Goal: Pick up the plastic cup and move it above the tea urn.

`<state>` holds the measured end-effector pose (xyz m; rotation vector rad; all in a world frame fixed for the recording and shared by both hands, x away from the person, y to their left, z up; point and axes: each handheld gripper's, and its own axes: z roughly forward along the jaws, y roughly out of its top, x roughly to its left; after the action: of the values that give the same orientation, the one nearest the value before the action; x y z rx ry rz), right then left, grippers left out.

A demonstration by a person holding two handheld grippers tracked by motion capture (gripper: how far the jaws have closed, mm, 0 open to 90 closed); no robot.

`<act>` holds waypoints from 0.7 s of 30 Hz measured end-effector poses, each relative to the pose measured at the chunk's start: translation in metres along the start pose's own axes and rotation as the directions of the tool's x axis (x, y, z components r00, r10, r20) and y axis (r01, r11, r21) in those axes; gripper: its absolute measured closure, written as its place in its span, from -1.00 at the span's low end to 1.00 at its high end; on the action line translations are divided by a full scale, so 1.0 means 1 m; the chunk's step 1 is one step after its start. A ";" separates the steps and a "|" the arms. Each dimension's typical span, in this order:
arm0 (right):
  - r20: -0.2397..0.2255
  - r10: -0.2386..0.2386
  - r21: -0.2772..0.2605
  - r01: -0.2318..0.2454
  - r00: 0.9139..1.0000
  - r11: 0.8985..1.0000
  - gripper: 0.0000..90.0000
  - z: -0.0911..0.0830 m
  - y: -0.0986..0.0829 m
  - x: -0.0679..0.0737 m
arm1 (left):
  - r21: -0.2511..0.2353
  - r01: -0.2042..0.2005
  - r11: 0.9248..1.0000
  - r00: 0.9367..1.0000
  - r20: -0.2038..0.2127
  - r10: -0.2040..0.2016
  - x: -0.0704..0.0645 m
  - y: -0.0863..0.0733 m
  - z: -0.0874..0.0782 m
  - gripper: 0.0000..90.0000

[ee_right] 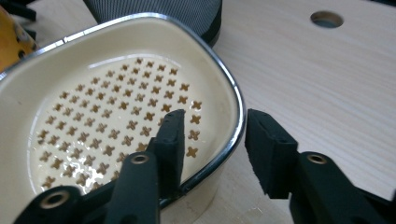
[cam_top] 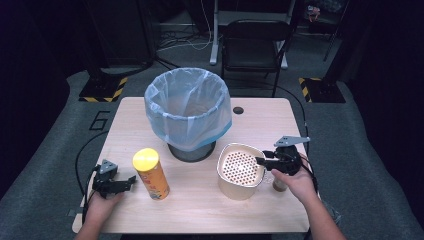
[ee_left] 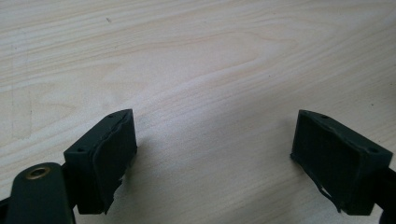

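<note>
On the pale wood-grain tabletop (cam_top: 200,200), the right claw (cam_top: 263,161) sits near the right edge, held in the person's right hand (cam_top: 295,182), and straddles the right-hand rim of a cream-coloured, rounded-square container with a chrome rim and a floor of small cross-shaped holes (cam_top: 241,170). In the right gripper view one black jaw hangs inside the container against the inner wall while the other stands outside it with a gap to the rim, so the right claw (ee_right: 212,140) is partly spread and not clamped on the wall. The container (ee_right: 93,107) stands toward the front right of the tabletop, just in front of a dark mesh waste bin lined with a translucent blue plastic bag (cam_top: 188,110) at the middle back. The left claw (cam_top: 131,181), held in the left hand (cam_top: 102,202) near the front left corner, points toward a tall orange cylindrical snack can with a yellow lid (cam_top: 150,173), which stands upright just beside it, apart. In the left gripper view the left claw (ee_left: 212,149) is spread wide over bare wood, grasping nothing. A small round hole (cam_top: 238,110) lies in the tabletop to the right of the bin.
</note>
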<state>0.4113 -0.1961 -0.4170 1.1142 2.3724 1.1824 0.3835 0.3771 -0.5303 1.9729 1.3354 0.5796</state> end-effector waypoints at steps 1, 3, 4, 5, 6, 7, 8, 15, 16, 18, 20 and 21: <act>-0.008 -0.004 0.007 0.004 1.000 1.000 0.31 0.002 0.000 0.000 | 0.000 -0.002 1.000 1.000 -0.001 0.002 0.000 0.000 0.000 -0.69; -0.007 0.009 0.005 -0.009 1.000 1.000 0.31 0.002 -0.001 0.001 | 0.000 0.000 1.000 1.000 0.001 0.000 0.000 0.000 0.000 -0.69; -0.008 0.008 0.006 -0.008 1.000 1.000 0.31 0.001 -0.002 0.001 | 0.000 -0.003 1.000 1.000 -0.001 0.003 0.000 0.000 0.000 -0.69; -0.009 0.013 0.010 -0.013 1.000 1.000 0.32 0.000 -0.003 0.002 | 0.000 -0.003 1.000 1.000 -0.001 0.003 0.000 0.000 0.000 -0.69; -0.009 0.013 0.010 -0.013 1.000 1.000 0.32 0.000 -0.003 0.002 | 0.000 -0.003 1.000 1.000 -0.001 0.003 0.000 0.000 0.000 -0.69; -0.015 -0.004 0.014 0.004 1.000 1.000 0.34 -0.003 -0.005 0.004 | 0.000 -0.003 1.000 1.000 -0.001 0.003 0.000 0.000 0.000 -0.69; -0.017 -0.001 0.018 0.001 1.000 1.000 0.34 -0.004 -0.006 0.005 | 0.000 -0.003 1.000 1.000 -0.001 0.003 0.000 0.000 0.000 -0.69; -0.042 -0.017 0.022 0.018 0.999 1.000 0.29 -0.019 -0.020 0.020 | 0.000 -0.003 1.000 1.000 -0.001 0.003 0.000 0.000 0.000 -0.69; -0.042 -0.017 0.022 0.018 0.999 1.000 0.29 -0.019 -0.020 0.020 | 0.000 -0.003 1.000 1.000 -0.001 0.003 0.000 0.000 0.000 -0.69; -0.050 0.002 0.001 -0.002 0.999 1.000 0.18 -0.027 -0.022 0.023 | 0.000 -0.003 1.000 1.000 -0.001 0.003 0.000 0.000 0.000 -0.69; 0.003 0.038 -0.078 -0.038 0.999 0.996 -0.01 -0.043 -0.024 0.022 | 0.000 -0.003 1.000 1.000 -0.001 0.003 0.000 0.000 0.000 -0.69; 0.035 0.053 -0.101 -0.049 0.998 0.994 -0.11 -0.048 -0.024 0.021 | 0.000 -0.003 1.000 1.000 -0.002 0.003 0.000 0.000 0.000 -0.69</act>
<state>0.3593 -0.2173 -0.4033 1.1605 2.2423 1.2711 0.3836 0.3772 -0.5303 1.9751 1.3331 0.5830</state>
